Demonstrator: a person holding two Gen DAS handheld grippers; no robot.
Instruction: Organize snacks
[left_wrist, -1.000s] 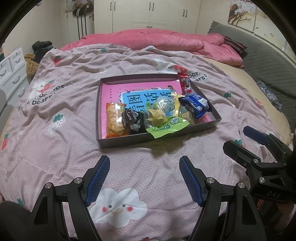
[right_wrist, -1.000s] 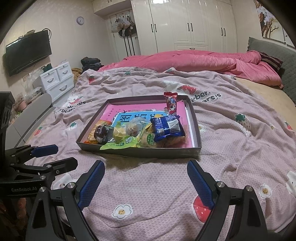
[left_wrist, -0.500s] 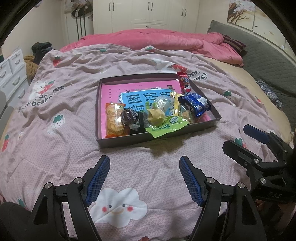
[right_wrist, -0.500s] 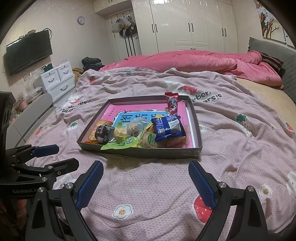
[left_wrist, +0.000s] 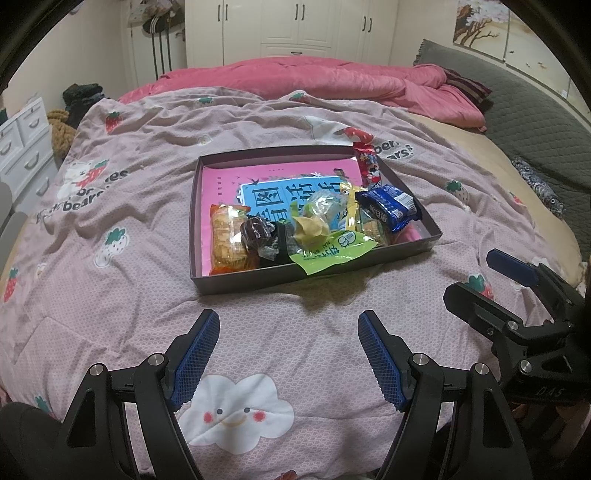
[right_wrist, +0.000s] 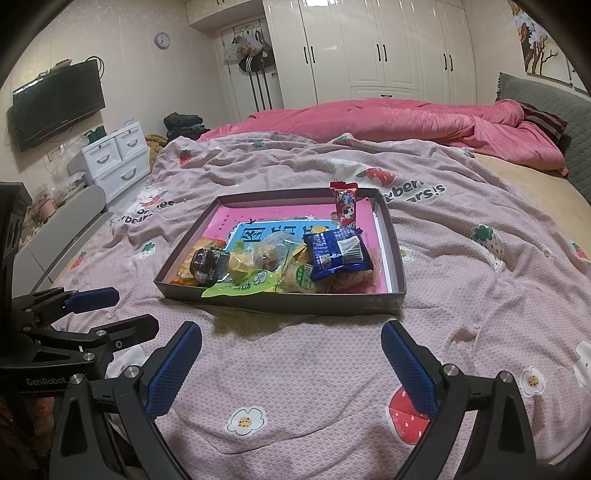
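Note:
A shallow dark tray (left_wrist: 258, 281) lies on the pink strawberry bedspread, with a pink and blue book (left_wrist: 258, 181) flat in its bottom. Several snacks are heaped at its near side: an orange cracker pack (left_wrist: 225, 240), a dark wrapped sweet (left_wrist: 258, 232), a green packet (left_wrist: 332, 253) hanging over the front rim, and a blue packet (left_wrist: 388, 210). A red packet (right_wrist: 345, 205) leans against the far right rim. My left gripper (left_wrist: 287, 321) is open and empty, short of the tray. My right gripper (right_wrist: 291, 332) is opening its jaws, with nothing between them, also short of the tray (right_wrist: 332, 301).
A crumpled pink duvet (left_wrist: 332, 81) lies across the far side of the bed, with a grey headboard (left_wrist: 517, 103) at the right. White drawers (right_wrist: 114, 155) and a wall TV (right_wrist: 55, 99) stand to the left. White wardrobes (right_wrist: 369, 48) fill the back wall.
The right gripper's fingers have spread a little wider apart. Both hands and the tray with its snacks have stayed where they were.

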